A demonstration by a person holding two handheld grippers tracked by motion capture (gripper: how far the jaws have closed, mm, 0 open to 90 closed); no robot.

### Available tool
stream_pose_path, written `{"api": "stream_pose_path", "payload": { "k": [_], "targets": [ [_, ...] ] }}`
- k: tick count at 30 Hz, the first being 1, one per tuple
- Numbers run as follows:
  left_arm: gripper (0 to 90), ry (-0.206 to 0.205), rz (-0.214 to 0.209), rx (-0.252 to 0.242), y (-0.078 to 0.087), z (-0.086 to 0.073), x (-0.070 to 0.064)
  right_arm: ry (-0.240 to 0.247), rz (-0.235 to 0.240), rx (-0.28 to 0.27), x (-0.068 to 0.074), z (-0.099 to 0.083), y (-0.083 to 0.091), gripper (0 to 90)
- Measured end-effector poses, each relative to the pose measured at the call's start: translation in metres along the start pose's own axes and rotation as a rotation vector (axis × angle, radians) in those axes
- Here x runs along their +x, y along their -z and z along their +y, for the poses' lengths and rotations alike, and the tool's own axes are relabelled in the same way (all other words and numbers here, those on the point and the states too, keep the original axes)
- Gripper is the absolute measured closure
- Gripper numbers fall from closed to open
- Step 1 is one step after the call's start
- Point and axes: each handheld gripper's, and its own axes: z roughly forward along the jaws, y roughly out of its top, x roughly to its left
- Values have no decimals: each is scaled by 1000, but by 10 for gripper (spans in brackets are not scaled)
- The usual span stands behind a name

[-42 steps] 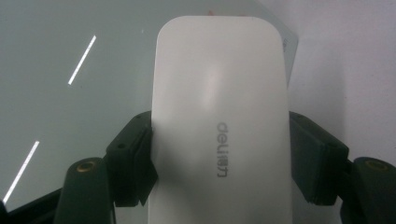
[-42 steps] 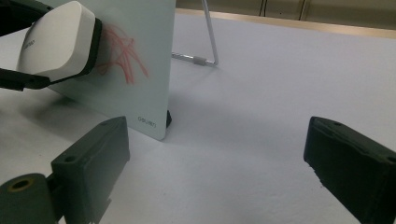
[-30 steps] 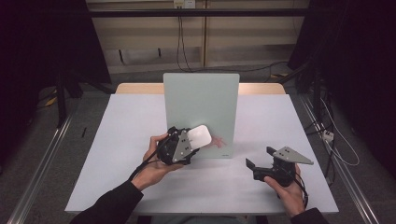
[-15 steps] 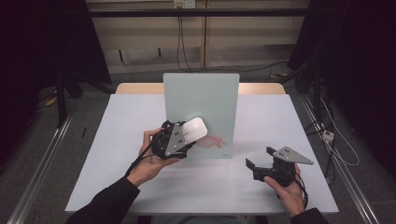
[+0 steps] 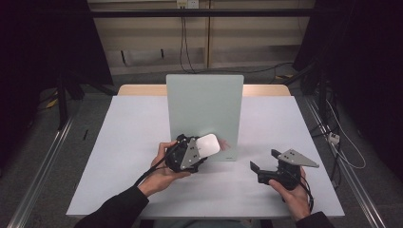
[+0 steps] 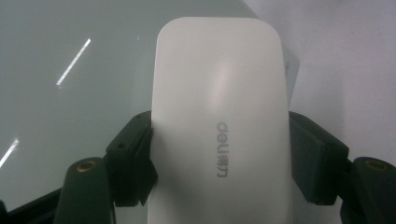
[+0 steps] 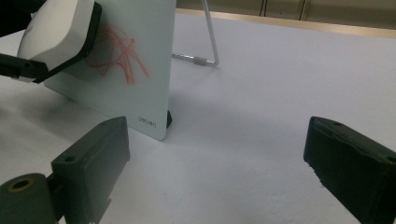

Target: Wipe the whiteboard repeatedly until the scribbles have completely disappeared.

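Your left gripper (image 5: 197,154) has its fingers (image 6: 133,161) clamped on the long sides of a white eraser block (image 6: 219,121), which carries grey "deli" lettering on its top face. You hold the eraser (image 5: 208,144) up off the worktop (image 5: 123,142), against the lower part of the pale green board (image 5: 204,107) that stands upright near the middle of the worktop. In the right gripper view, the eraser's dark underside (image 7: 91,28) lies against the board's face (image 7: 140,56) at the upper left edge of a red scribble (image 7: 123,53); most of the scribble lies just to the right of the block and below it. The board leans back on a thin wire stand (image 7: 210,42), and its lower corner bears a small printed brand mark.

Your right gripper (image 5: 266,164) rests low over the worktop, well apart from the board's right edge, its fingers (image 7: 93,158) spread wide with nothing between them, pointing toward the board's lower corner.
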Motion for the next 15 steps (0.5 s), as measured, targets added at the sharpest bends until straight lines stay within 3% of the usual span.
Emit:
{"api": "stream_pose_path", "payload": {
  "k": [9, 15],
  "targets": [
    [311, 2, -38, 0, -11, 1, -10, -3, 1, -2, 0, 0, 0, 70],
    [311, 33, -50, -15, -7, 3, -2, -3, 0, -2, 0, 0, 0, 70]
  ]
}}
